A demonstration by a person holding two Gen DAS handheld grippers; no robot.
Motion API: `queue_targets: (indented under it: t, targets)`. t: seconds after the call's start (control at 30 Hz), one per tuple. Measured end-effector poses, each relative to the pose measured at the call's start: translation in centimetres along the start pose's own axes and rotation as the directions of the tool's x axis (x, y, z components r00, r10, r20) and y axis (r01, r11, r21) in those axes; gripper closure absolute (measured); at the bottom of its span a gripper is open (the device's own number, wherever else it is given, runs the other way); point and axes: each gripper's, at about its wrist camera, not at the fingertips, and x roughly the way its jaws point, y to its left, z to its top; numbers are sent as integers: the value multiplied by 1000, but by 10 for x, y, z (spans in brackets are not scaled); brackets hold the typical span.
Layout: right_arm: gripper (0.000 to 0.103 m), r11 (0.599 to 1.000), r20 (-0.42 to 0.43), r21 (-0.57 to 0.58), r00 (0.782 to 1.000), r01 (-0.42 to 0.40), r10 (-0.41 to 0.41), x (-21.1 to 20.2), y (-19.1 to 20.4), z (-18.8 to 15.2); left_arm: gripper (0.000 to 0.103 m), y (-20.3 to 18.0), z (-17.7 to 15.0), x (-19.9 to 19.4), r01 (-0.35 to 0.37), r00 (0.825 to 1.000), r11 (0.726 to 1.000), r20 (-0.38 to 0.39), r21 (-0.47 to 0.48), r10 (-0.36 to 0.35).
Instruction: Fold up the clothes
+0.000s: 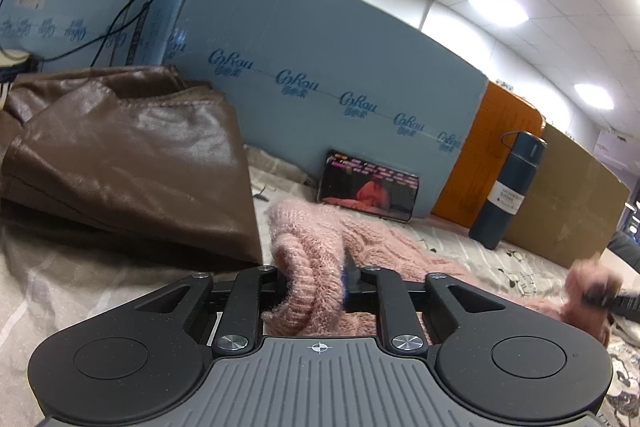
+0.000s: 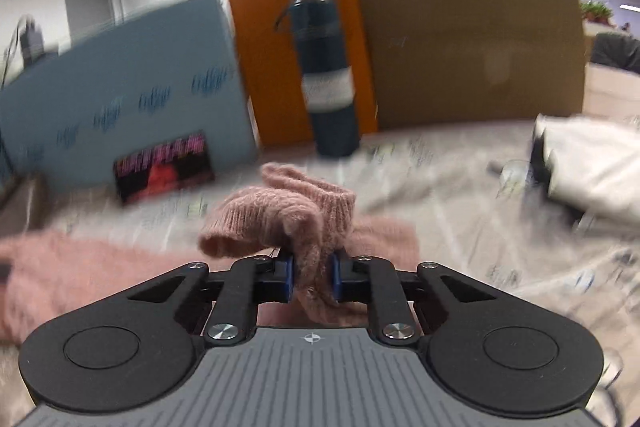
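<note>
Two claws each grip part of one fuzzy pink sweater (image 1: 320, 259) lying on a worktop (image 1: 72, 287) covered with a pale printed sheet.

Behind the sweater a row of upright boards closes off the far edge: a large light-blue foam board (image 1: 312, 67) with repeated blue lettering, then an orange board (image 1: 500, 155), then a brown cardboard sheet (image 1: 568, 195). A phone (image 1: 368, 191) with a lit screen leans against the blue board, just behind the sweater. A dark blue flask (image 1: 508, 187) stands upright in front of the orange board, to the sweater's right and apart from it.

A folded brown leather-look garment (image 1: 128, 155) sits to the sweater's left, its near corner just beside the knit. In the right wrist view a pale folded cloth (image 2: 592, 171) lies well to the sweater's right, partly cut off by the frame edge. Bare sheet shows between the sweater and that cloth, and between the sweater and the flask.

The left claw (image 1: 316, 283) is closed down on a thick ribbed roll of the sweater, which fills the gap between its fingers and hides most of them. The right claw (image 2: 312, 279) is pinched on a bunched ribbed end (image 2: 280, 215), blue pads pressing it from both sides, the end held up above the sheet.

The right wrist view is heavily motion-blurred, so the board lettering, the phone screen and the sheet's print cannot be read there. From the left wrist view the right claw is only a dark smear at the right edge.
</note>
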Motion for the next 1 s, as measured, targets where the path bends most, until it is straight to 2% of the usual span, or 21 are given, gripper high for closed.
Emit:
queue_targets:
  t: [0.1, 0.23, 0.37, 0.4, 0.47, 0.57, 0.63, 0.73, 0.8, 0.83, 0.9, 0.93, 1.0]
  targets:
    - [88, 998, 89, 54, 996, -11, 7, -10, -12, 23, 86, -5, -1, -5, 2, 999, 1000, 43, 26, -3]
    - [89, 987, 208, 160, 978, -24, -10, -22, -34, 50, 87, -10, 2, -12, -21, 993, 999, 114, 42, 16]
    - [89, 961, 292, 268, 956, -69, -12, -34, -61, 61, 87, -20, 8, -25, -91, 968, 991, 241, 93, 67]
    - [89, 952, 302, 293, 953, -86, -7, -36, -67, 62, 87, -20, 9, -24, -96, 968, 991, 241, 95, 71]
    - [89, 936, 292, 340, 956, -95, -9, -33, -80, 57, 87, -19, 11, -22, -103, 969, 990, 234, 97, 78]
    - [89, 914, 221, 400, 975, -66, -26, -22, -97, 42, 87, -11, 11, -7, -66, 991, 994, 122, 86, 56]
    - [89, 904, 165, 426, 986, -41, -33, -13, -107, 29, 87, -11, 9, 2, -56, 997, 994, 62, 98, 50]
    - [89, 887, 87, 461, 995, -2, -43, -1, -120, 12, 82, -12, 8, 3, -75, 997, 990, 42, 121, 70]
    - [86, 878, 76, 478, 996, 12, -54, -1, -124, 7, 80, -12, 8, 4, -90, 996, 987, 32, 135, 86]
    - [81, 874, 75, 485, 995, 19, -63, -1, -125, 6, 77, -12, 7, 4, -100, 995, 984, 26, 145, 97]
    - [66, 874, 87, 483, 990, 58, -114, -2, -127, 5, 54, -14, 7, 3, -149, 989, 973, 39, 178, 145]
    - [56, 874, 99, 479, 984, 84, -149, -3, -127, 5, 48, -13, 7, 1, -174, 984, 965, 55, 196, 167]
    - [48, 869, 126, 478, 969, 128, -212, -6, -130, 5, 31, -12, 10, -4, -230, 973, 945, 90, 234, 214]
